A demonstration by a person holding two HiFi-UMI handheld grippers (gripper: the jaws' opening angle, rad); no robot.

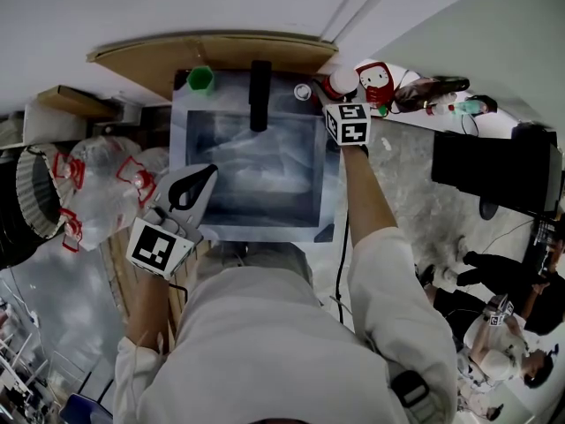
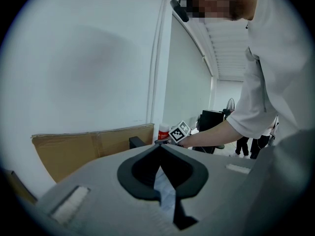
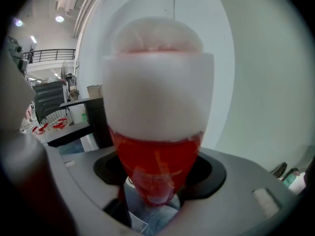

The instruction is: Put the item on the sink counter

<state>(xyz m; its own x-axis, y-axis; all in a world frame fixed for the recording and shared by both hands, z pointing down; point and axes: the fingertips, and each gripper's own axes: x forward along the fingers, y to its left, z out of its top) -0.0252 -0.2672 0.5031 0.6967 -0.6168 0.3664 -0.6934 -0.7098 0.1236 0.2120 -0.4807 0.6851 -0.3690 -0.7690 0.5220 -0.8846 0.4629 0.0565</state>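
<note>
Pale speckled sink counter (image 1: 402, 179), bare stretch right of your right gripper (image 1: 344, 102). Item: red bottle (image 3: 156, 154), white cap, upright between its jaws, wide grip, over back corner of sink (image 1: 265, 233). Step, judged: set-down. Next: seat base, release, back straight off. Left gripper (image 2: 158, 149): jaws together, empty. Faucet (image 1: 259, 95), green cup (image 1: 200, 79) left of right gripper; cardboard (image 1: 212, 51) and white wall beyond.

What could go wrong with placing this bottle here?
1. The right gripper holds the red bottle low on its body; it may tip on release.
2. It is by the sink corner, so it could fall into the basin.
3. The red and white container beside it could get knocked.
</note>
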